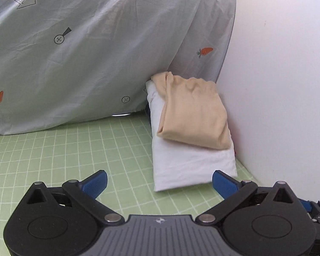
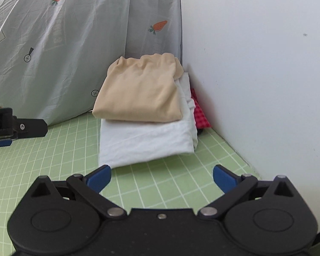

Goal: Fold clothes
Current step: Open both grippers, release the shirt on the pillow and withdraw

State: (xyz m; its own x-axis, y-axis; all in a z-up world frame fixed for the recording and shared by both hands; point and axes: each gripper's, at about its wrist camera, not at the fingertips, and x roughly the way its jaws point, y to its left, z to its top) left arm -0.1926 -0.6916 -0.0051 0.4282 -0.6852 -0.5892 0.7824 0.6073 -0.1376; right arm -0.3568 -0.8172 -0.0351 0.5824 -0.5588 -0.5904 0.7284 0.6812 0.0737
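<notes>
two folded garments are seen stacked in the left wrist view: a beige one (image 1: 192, 115) laid on a white one (image 1: 192, 164), on the green grid mat (image 1: 74, 155). the stack sits in the corner where the white wall (image 1: 277, 85) meets the grey carrot-print sheet (image 1: 85, 53), its far end touching the sheet. its long axis runs from near to far, leaning slightly left toward the far end; the white garment's near short edge faces the camera and juts out past the beige one. the left gripper (image 1: 160, 183) is held with its blue fingers (image 1: 95, 183) spread as wide as they go, nothing between them but mat and the white garment's near corner, not gripped.

in the right wrist view the same stack is seen, beige (image 2: 138, 93) over white (image 2: 147, 140), its long axis again pointing away toward the corner. a red checked cloth (image 2: 199, 113) is wedged between stack and wall (image 2: 256, 74). the right gripper (image 2: 162, 177) is likewise fully spread and empty, fingers (image 2: 99, 178) just short of the white garment's near edge. part of the left gripper (image 2: 17, 127) shows at the left edge, well apart from the stack.
</notes>
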